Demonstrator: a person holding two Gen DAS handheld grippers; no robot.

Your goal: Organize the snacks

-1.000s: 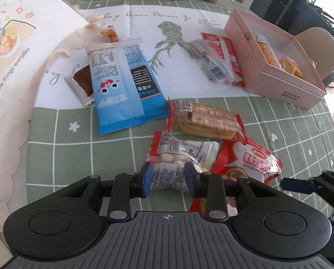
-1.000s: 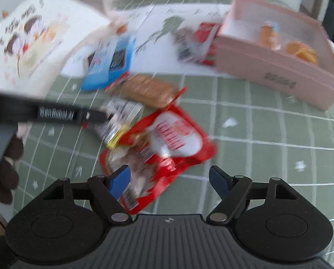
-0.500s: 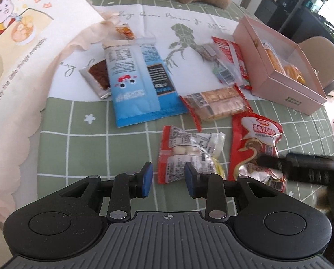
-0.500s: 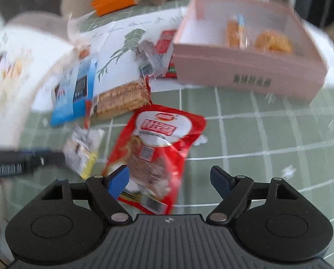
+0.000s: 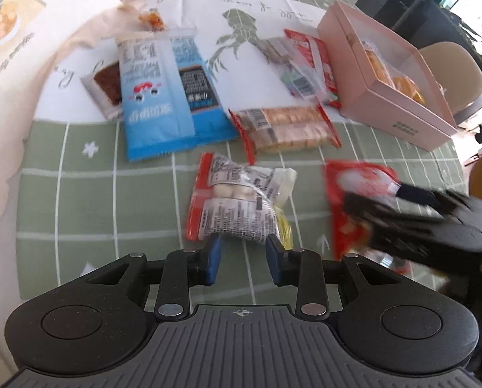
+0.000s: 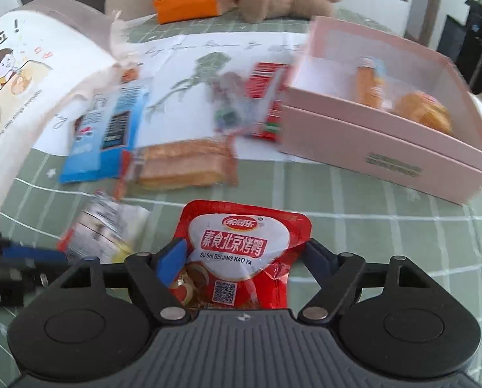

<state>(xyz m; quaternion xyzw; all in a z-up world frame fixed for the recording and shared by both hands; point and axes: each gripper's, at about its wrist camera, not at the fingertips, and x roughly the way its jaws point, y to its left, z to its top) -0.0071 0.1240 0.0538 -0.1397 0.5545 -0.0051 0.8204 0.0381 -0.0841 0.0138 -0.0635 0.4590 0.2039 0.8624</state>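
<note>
Crinkly foil fills the left wrist view: the white-and-red snack packet (image 5: 241, 203) lies on the green checked bench (image 5: 89, 200) just beyond the left hand-held gripper (image 5: 243, 260), whose jaws stand apart with nothing between them. The pink box (image 5: 399, 103) sits at two o'clock.

In the right wrist view, the right hand-held gripper (image 6: 245, 257) is closing around the red pouch (image 6: 241, 252) (pads flanking it, not clearly pressing). The slick pouch could buckle or slip out if only its edges are caught.
</note>
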